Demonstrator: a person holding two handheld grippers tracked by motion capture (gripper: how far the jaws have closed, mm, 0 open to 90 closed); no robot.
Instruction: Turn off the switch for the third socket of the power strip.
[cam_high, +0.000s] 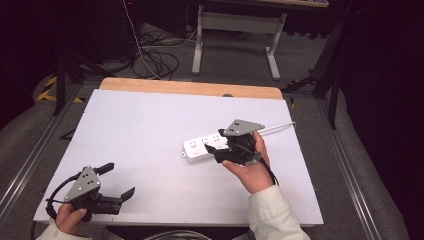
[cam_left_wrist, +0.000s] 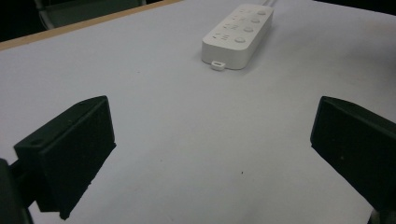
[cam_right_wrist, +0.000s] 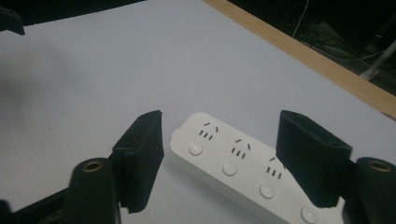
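A white power strip (cam_high: 200, 146) with several sockets and round buttons lies flat on the white table (cam_high: 145, 125), right of centre. My right gripper (cam_high: 214, 150) hovers over the strip's right part, pointing left. In the right gripper view its black jaws stand wide apart over the power strip (cam_right_wrist: 233, 163), with the pads off it; the right gripper (cam_right_wrist: 219, 119) is open. My left gripper (cam_high: 117, 181) rests near the front left corner, open and with nothing between its jaws. From the left gripper (cam_left_wrist: 212, 112) the power strip (cam_left_wrist: 238, 35) lies farther off across bare table.
The strip's white cable (cam_high: 277, 127) runs off toward the table's right edge. A wooden strip (cam_high: 190, 88) borders the far edge. Beyond it are floor cables (cam_high: 155, 60) and a white desk frame (cam_high: 235, 30). Metal rails (cam_high: 30, 160) flank the table.
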